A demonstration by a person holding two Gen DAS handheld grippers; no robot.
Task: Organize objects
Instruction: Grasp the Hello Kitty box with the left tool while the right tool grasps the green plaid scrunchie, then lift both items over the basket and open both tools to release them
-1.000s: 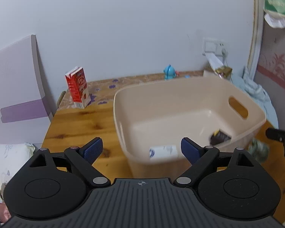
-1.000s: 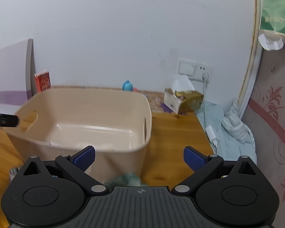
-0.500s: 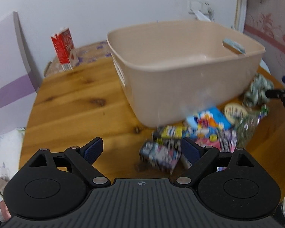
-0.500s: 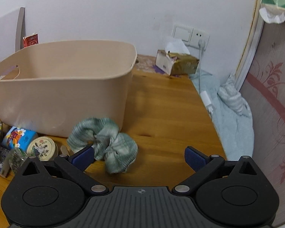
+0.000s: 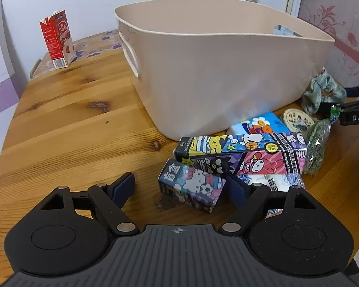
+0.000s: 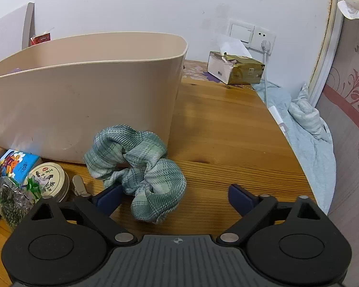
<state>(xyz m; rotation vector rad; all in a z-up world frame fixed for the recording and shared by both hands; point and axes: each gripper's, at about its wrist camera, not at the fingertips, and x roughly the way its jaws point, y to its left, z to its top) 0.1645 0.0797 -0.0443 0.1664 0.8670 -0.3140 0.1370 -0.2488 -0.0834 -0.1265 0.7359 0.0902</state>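
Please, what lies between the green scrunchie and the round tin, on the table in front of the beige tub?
In the right wrist view, a small pale clip lies on the wood between the scrunchie and the round tin. The rest of that stretch is bare table.

A red carton stands at the table's far edge; tissue box below what looks like a wall socket.

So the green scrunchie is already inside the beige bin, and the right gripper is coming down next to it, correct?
Not quite. The right wrist view shows the scrunchie lying on the table outside the bin, against its front wall. The right gripper is indeed down by it, jaws closing around its near end, not yet pressing.
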